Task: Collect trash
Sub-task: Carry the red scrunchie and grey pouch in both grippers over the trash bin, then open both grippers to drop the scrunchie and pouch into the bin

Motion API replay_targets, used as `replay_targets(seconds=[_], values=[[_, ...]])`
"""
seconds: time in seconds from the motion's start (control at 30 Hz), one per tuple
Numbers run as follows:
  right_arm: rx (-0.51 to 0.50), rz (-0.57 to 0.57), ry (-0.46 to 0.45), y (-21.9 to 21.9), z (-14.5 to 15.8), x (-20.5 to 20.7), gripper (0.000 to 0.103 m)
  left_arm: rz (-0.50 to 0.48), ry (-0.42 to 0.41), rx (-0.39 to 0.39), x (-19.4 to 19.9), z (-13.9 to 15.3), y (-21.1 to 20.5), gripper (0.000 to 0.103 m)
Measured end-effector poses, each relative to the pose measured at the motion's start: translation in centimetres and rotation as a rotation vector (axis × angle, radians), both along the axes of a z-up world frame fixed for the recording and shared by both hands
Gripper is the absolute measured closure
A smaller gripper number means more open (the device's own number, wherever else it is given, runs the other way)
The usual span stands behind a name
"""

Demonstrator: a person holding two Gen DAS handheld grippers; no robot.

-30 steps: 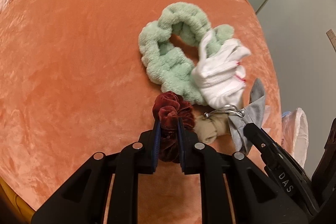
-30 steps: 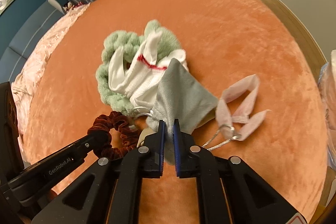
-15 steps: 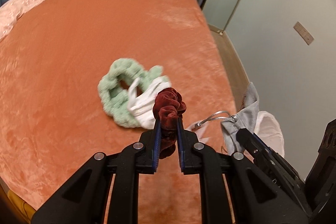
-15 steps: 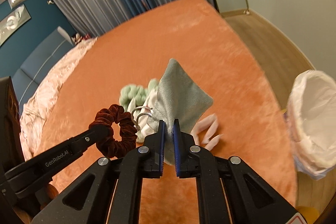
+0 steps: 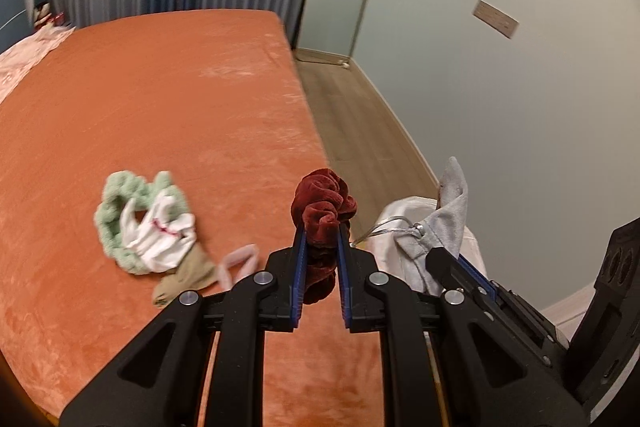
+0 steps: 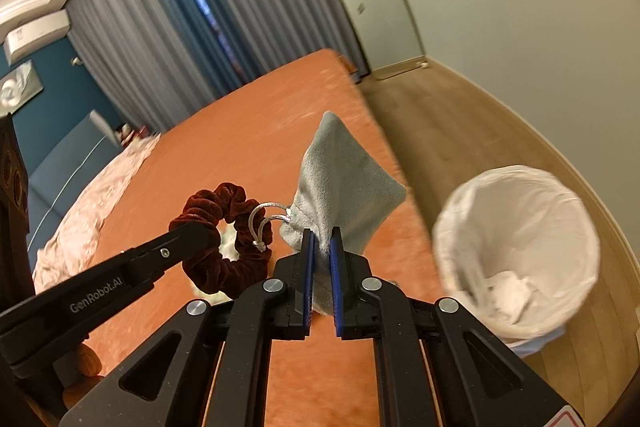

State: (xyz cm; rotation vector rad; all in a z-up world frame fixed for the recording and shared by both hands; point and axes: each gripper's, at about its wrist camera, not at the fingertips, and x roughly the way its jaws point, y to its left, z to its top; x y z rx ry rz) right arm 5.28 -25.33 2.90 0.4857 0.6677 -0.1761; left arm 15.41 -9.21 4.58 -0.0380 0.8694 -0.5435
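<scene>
My left gripper (image 5: 320,237) is shut on a dark red velvet scrunchie (image 5: 323,205) and holds it in the air above the bed's right edge; the scrunchie also shows in the right wrist view (image 6: 236,223). My right gripper (image 6: 321,237) is shut on a grey drawstring pouch (image 6: 344,183), also lifted; the pouch shows in the left wrist view (image 5: 444,227). A bin with a white liner (image 6: 516,247) stands on the floor to the right of the bed, with some white scraps inside.
On the orange bed cover (image 5: 140,115) lie a mint green scrunchie (image 5: 120,211), a white sock (image 5: 160,235), a tan cloth (image 5: 184,275) and a pink strip (image 5: 236,263). Wood floor (image 6: 460,131), pale wall and curtains lie beyond.
Both grippers have lifted their items off the bed and swung right toward the bin. The pile on the bed now sits lower left and further away.
</scene>
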Motion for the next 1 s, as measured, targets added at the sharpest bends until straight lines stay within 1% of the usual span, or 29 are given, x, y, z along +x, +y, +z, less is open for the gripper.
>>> replay_targets(seconds=[0.23,0.37,0.57,0.67,0.73,0.8,0.9,1.0], values=[[0.012,-0.112,0.004,-5.5,-0.6,-3.2,0.095,-0.135,0.024,-0.025,-1.7,0.0,-7.1,0.089],[0.022,-0.172,0.015,-8.5,-1.4,-4.9,0.095,-0.185,0.042,-0.043,-1.9,-0.6,-10.1,0.089],[0.036,-0.227,0.034,-11.4,-2.7,-6.3,0.095,-0.245,0.076,-0.057,-2.2,-1.5,-14.3,0.089],[0.047,-0.249,0.041,-12.4,-3.3,-6.8,0.095,-0.262,0.082,-0.079,-2.4,-1.7,-15.8,0.085],[0.054,-0.261,0.045,-12.9,-3.6,-6.9,0.095,-0.263,0.079,-0.077,-2.6,-1.9,-16.7,0.074],[0.056,-0.267,0.047,-13.0,-3.4,-7.5,0.095,-0.254,0.063,-0.053,-2.7,-1.9,-17.1,0.069],[0.061,-0.274,0.051,-13.4,-3.5,-7.4,0.095,-0.259,0.018,-0.007,-3.2,-1.9,-17.8,0.068],[0.067,-0.275,0.051,-13.5,-3.7,-7.3,0.095,-0.253,0.010,0.014,-3.2,-2.1,-17.8,0.068]])
